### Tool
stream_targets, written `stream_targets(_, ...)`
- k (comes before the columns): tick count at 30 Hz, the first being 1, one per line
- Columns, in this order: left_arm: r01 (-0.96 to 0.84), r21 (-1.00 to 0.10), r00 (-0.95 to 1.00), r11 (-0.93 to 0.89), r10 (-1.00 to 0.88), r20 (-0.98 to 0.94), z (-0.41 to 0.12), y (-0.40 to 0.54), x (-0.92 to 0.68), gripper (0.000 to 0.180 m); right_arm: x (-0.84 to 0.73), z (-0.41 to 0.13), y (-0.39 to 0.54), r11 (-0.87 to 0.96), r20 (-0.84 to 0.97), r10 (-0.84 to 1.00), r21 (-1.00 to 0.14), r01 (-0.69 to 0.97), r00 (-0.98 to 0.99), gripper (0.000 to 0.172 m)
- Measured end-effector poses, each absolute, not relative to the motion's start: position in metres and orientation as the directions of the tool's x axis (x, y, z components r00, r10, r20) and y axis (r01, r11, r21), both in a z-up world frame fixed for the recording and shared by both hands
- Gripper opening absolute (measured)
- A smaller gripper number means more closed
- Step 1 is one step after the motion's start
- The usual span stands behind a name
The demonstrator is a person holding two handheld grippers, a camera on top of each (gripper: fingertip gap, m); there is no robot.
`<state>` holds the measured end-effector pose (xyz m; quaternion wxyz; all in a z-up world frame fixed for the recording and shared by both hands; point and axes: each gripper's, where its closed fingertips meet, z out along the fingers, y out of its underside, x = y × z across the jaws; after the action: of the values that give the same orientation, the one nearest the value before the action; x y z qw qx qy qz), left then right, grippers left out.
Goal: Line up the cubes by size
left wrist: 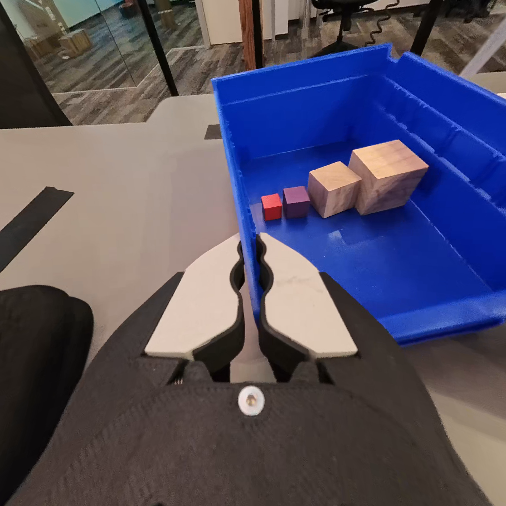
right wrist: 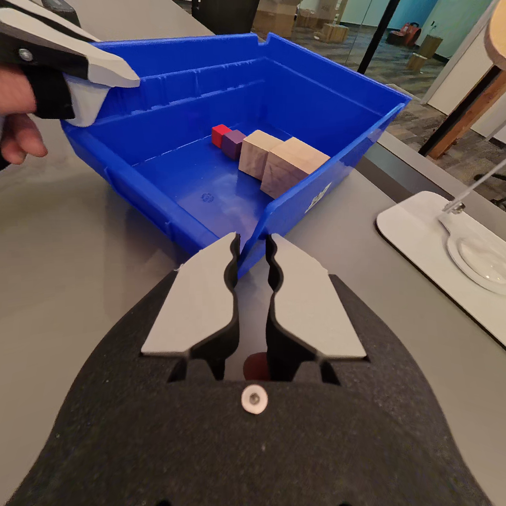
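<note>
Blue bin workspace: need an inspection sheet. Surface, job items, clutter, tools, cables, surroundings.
Surface: grey table, black tape strips.
Job's things: blue bin holds a row rising in size: red cube, purple cube, small wooden cube, large wooden cube.
Clutter: white stand base beside the bin.
Grippers: left tool clamped on the bin's side wall; right tool straddles the opposite wall, grip unclear.
Cables: wavy cable beyond the table.
Surroundings: carpet, glass partition, office chair, cardboard boxes.
</note>
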<state>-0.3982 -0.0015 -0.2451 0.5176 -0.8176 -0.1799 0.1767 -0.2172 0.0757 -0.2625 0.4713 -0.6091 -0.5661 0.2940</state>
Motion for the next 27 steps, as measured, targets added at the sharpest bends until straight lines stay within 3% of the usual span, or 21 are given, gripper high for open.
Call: stream_targets(27, 0.163, -0.907, 0.922, -0.387, 0.387, 0.001, -0.246, 0.050, -0.518, 0.003, -0.322, -0.264, 0.077, 0.055, 0.139, 0.973, -0.915, 0.400, 0.185, 0.023)
